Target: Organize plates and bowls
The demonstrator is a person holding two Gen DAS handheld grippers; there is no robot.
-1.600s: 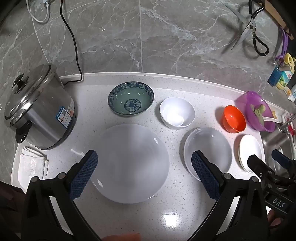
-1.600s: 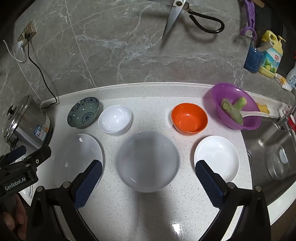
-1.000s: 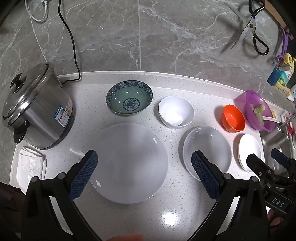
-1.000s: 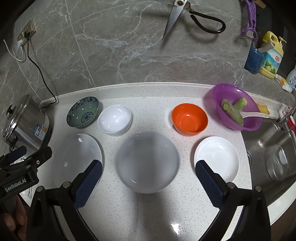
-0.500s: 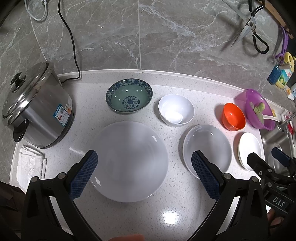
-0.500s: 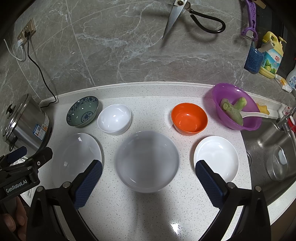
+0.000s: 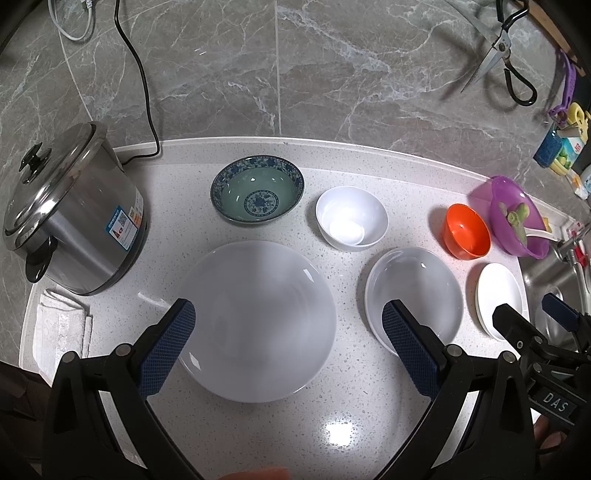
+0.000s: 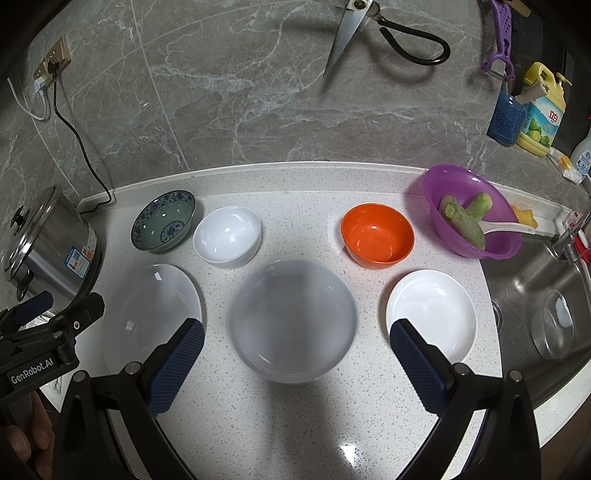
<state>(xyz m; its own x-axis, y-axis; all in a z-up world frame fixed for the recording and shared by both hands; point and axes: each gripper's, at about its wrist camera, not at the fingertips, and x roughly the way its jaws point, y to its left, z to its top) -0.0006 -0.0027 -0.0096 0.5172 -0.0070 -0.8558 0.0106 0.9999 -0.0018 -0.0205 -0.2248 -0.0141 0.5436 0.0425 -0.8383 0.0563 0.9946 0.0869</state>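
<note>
On the white speckled counter lie a large white plate (image 7: 258,317) (image 8: 151,314), a medium greyish plate (image 7: 415,291) (image 8: 291,317) and a small white plate (image 7: 498,295) (image 8: 432,310). Behind them stand a blue patterned bowl (image 7: 257,194) (image 8: 162,220), a white bowl (image 7: 351,221) (image 8: 227,236) and an orange bowl (image 7: 467,230) (image 8: 376,240). My left gripper (image 7: 288,336) hangs open above the large plate. Above the medium plate my right gripper (image 8: 297,349) is open too. Neither holds anything.
A steel rice cooker (image 7: 70,210) with its cord stands at the left, a folded cloth (image 7: 61,328) in front of it. A purple bowl (image 8: 471,216) with vegetable pieces sits by the sink (image 8: 535,295) at the right. Scissors (image 8: 373,26) hang on the marble wall.
Both cameras have drifted very slightly; the dishes stay where they were and both grippers remain open.
</note>
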